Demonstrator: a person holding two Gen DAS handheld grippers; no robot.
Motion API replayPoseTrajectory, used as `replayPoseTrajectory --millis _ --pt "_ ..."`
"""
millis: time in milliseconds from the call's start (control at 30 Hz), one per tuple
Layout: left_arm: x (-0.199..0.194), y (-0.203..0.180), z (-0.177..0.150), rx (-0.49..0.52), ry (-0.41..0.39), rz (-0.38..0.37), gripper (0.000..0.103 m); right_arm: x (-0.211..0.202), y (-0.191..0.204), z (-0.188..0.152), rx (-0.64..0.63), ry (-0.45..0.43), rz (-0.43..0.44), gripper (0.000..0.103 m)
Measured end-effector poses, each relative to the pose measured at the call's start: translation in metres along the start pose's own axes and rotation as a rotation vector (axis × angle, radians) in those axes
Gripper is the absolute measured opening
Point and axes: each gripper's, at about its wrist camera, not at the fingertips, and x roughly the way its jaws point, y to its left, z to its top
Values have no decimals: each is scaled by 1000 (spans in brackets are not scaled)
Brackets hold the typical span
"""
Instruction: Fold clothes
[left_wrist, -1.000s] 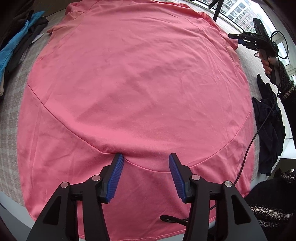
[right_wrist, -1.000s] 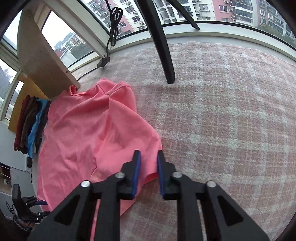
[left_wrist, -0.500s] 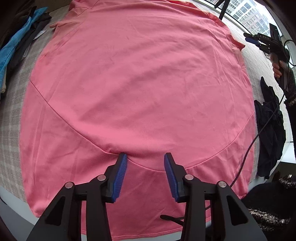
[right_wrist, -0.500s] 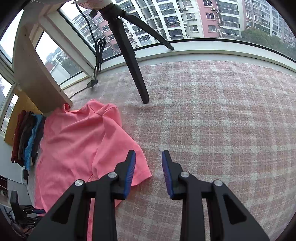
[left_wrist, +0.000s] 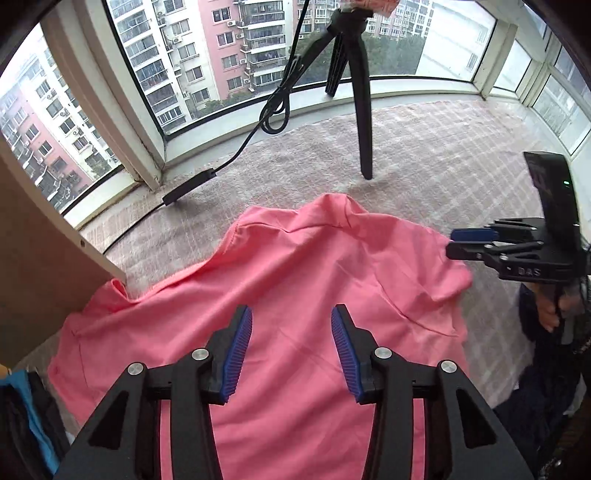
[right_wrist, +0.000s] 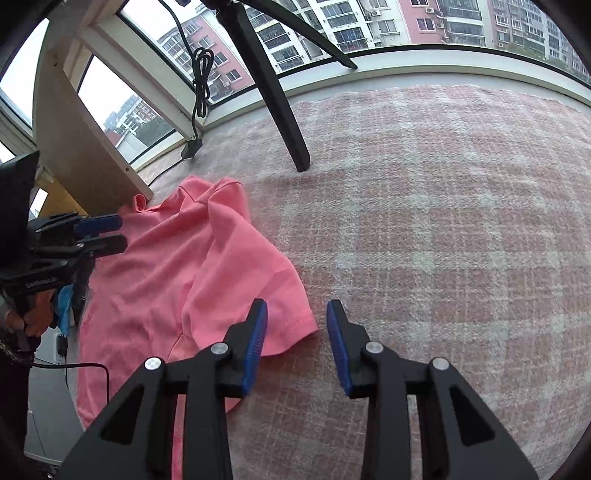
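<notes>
the letters "das" stand in pale relief on the black body of the right gripper (left_wrist: 468, 243), as the left wrist view shows it. the left gripper (right_wrist: 99, 234), seen from the right wrist view, also bears a short pale marking on its black body, but it is too small and skewed to read. nothing else carries legible text.

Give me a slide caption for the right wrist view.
Right gripper fingers opening, empty, over the pink shirt sleeve hem on the plaid blanket.
</notes>
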Motion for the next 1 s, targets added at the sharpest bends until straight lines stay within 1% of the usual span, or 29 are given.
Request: replayPoseTrajectory --millis 100,167,233,267,300,333,367,400,433,467,533,567,600,633,667,700,733,767,833,900,967,1000 --pt "27 13 25 -13 16 15 43 -1 -2 -3 -6 -15 32 33" --pt "45 16 36 -22 19 -7 43 -1 -4 -3 3 -26 52 33" --pt "59 15 41 -3 32 -14 41 0 -4 -3 12 -35 65 33" --pt "63 15 41 -1 28 -13 26 0 -4 -3 6 -38 66 33" --pt "66 15 40 0 20 -12 2 0 -2 -2 -6 -39 67 31" --pt "69 15 39 0 12 -10 2 1 -1 -2 -16 -37 68 16" --pt "68 17 37 -10 -11 -9 1 2 1 -2 -21 -27 74 6" --pt "65 21 34 -24 -38 -7 1 1 2 -2 -19 -30 76 3" --pt "61 27 33 -44 -55 0 1 -1 3 -1 -15 -36 78 3" --pt "59 34 32 -66 -60 12 1 -8 4 0 -5 -61 80 3" --pt "57 49 30 -104 -61 47 1 -23 7 5 25 -115 121 3" --pt "58 55 30 -117 -57 59 2 -28 10 9 28 -127 154 3" --pt "59 60 29 -129 -53 67 5 -33 14 12 30 -138 187 3" --pt "60 65 29 -142 -48 75 6 -37 19 15 29 -147 217 3" --pt "62 67 28 -142 -30 79 10 -36 28 19 13 -145 230 3" --pt "64 69 28 -138 -6 81 20 -35 37 22 -3 -142 243 3" --pt "64 70 27 -139 3 77 26 -34 46 24 -16 -135 255 3" --pt "59 71 25 -149 -9 66 29 -32 55 26 -31 -122 271 3" --pt "43 73 20 -175 -44 32 28 -30 67 27 -60 -107 296 3" --pt "21 70 13 -174 -83 -8 32 -27 74 24 -46 -102 327 3" --pt "0 65 4 -150 -118 -8 33 -15 82 18 -5 -85 370 3" --pt "-10 65 3 -139 -127 0 34 -4 94 12 -14 -47 389 3"
